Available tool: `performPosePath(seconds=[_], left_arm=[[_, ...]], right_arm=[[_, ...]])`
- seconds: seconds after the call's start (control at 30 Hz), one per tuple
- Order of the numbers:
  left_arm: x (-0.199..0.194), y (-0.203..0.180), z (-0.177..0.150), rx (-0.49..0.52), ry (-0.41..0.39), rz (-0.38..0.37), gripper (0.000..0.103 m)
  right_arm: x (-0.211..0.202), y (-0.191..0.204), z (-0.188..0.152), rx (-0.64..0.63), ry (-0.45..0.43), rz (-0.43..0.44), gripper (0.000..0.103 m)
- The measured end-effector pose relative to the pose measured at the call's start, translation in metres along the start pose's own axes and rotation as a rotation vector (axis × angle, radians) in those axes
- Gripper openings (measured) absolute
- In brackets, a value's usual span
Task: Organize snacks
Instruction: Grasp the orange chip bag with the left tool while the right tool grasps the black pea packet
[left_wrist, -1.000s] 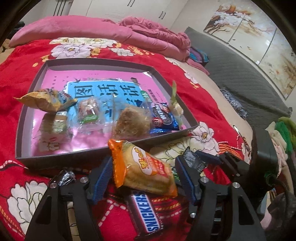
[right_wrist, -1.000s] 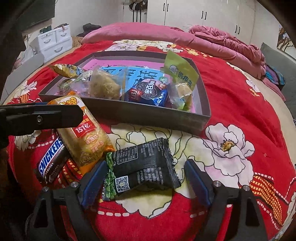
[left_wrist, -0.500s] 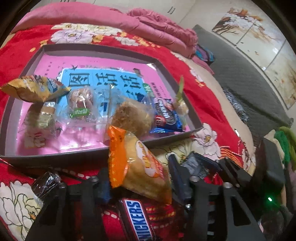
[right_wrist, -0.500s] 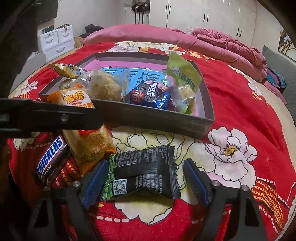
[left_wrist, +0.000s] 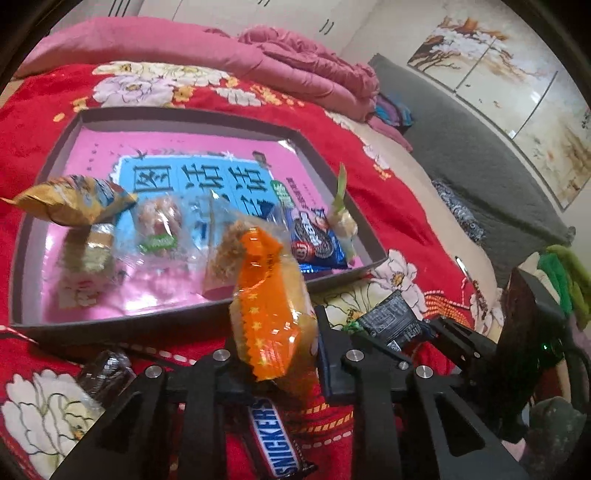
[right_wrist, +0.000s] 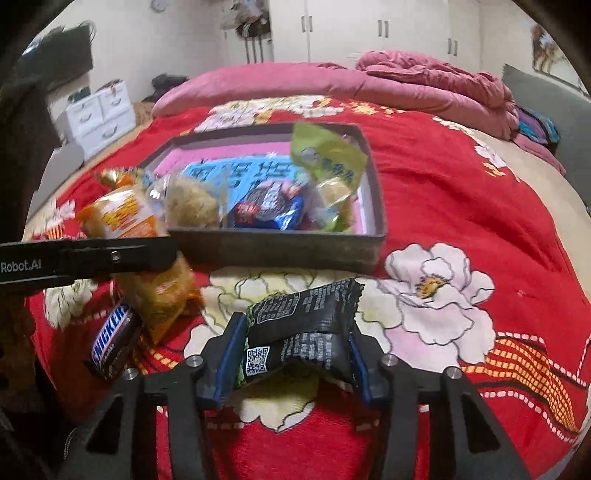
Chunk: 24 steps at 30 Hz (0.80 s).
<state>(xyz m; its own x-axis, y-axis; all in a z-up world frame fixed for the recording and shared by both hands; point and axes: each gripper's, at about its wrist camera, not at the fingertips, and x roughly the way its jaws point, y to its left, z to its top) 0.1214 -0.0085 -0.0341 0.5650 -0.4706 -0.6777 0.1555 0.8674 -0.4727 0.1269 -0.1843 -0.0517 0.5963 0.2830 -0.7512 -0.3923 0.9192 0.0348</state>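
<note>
My left gripper (left_wrist: 277, 354) is shut on an orange snack packet (left_wrist: 271, 299) and holds it tilted up above the red bedspread, just short of the grey tray (left_wrist: 110, 326). The packet also shows in the right wrist view (right_wrist: 136, 236), behind the left gripper's finger. My right gripper (right_wrist: 291, 354) is shut on a black snack packet (right_wrist: 303, 332), which buckles between the blue pads. The tray (right_wrist: 280, 247) holds several snacks. A Snickers bar (left_wrist: 275, 439) lies on the bedspread below the left gripper, and shows in the right wrist view (right_wrist: 110, 339) too.
A dark wrapped candy (left_wrist: 103, 373) lies on the bedspread left of the left gripper. Pink bedding (right_wrist: 332, 81) is piled at the far end of the bed. A grey sofa (left_wrist: 480, 177) stands to the right, white drawers (right_wrist: 99, 114) to the left.
My left gripper has closed on the orange packet and lifted it off the Snickers bar toward the tray. My right gripper has closed on the black packet, which now buckles.
</note>
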Motion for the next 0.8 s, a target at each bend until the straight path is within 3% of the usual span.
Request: performPosePath(seconds=[0.3,0.5,0.67,0.8], left_arm=[[-0.030,0.011,0.004,-0.004,-0.066,-0.002,0.023],[-0.039,0.020,0.007,-0.021,-0.091,0.003,0.023],[-0.041,0.026,0.009,-0.038,-0.101,0.010,0.023],[-0.044,0.030,0.011,-0.049,-0.118,0.014,0.023]], right_arm=[[-0.007,-0.008,0.002,0.066,-0.015,0.021,0.040],[-0.011,0.011,0.004,-0.015,-0.031,0.021,0.036],[-0.001,0.028,0.001,-0.075,0.004,0.043,0.035],[0.000,0.030,0.002,-0.075,0.004,0.043,0.027]])
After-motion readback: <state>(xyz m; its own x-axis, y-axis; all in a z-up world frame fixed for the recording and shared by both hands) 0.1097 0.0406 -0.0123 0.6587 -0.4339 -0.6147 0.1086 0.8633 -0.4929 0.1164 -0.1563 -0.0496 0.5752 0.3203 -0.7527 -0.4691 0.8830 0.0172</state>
